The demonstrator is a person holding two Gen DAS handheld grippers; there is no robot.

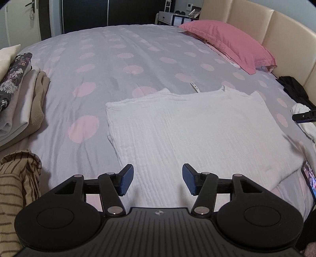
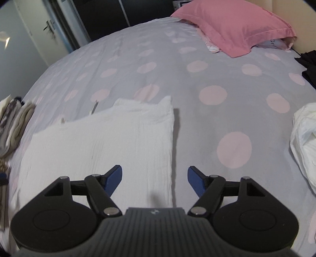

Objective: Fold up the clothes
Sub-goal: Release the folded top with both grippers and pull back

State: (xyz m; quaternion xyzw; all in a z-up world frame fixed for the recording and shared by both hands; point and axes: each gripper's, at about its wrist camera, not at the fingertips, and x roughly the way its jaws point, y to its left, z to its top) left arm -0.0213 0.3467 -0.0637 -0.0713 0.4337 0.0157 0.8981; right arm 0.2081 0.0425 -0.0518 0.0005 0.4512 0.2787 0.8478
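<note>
White folded cloth flat on bed, long axis crosswise

a grey duvet with pink dots spreads ahead of the claw. far ahead and right, a pink pillow leans by a cream headboard. a lit phone lies at the right edge. far ahead, dark wardrobe doors.

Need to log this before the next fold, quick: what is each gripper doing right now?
Left gripper: open, holding nothing, above the folded white crinkled cotton cloth.
Right gripper: open, holding nothing, over that cloth's right edge.
</note>
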